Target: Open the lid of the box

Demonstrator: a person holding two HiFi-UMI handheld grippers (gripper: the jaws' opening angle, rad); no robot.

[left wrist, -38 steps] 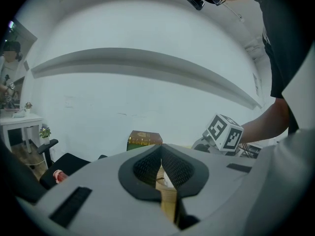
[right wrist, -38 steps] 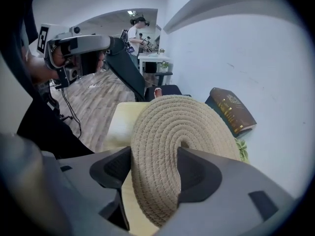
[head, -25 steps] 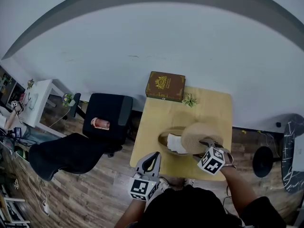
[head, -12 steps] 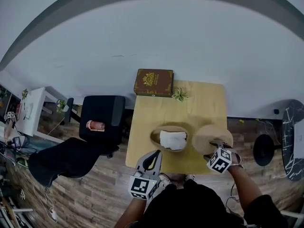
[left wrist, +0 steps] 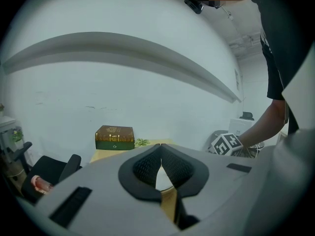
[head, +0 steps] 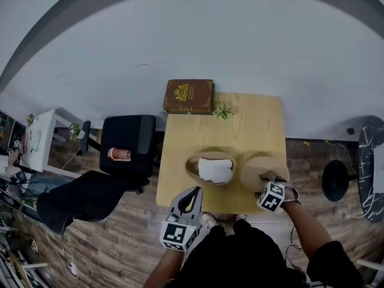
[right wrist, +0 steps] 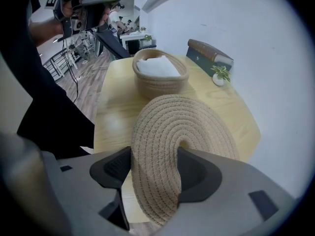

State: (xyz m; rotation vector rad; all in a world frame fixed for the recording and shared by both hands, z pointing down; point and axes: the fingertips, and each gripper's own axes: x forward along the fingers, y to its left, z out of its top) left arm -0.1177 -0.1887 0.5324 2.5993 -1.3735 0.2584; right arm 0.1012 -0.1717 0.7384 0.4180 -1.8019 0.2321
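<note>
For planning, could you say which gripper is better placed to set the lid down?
Right: the right gripper pinches the woven lid over the table; the left gripper is shut and empty.

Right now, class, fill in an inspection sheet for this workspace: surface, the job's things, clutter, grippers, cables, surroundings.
Surface: yellow wooden table.
Job's things: woven basket open, white cloth inside; woven lid off, at its right.
Clutter: brown ornate box and small plant at the far edge.
Grippers: right gripper shut on the lid's edge; left gripper shut, empty, near the table's front edge.
Cables: thin white cable on the floor, far left.
Surroundings: black chair at left, white wall, wooden floor.
</note>
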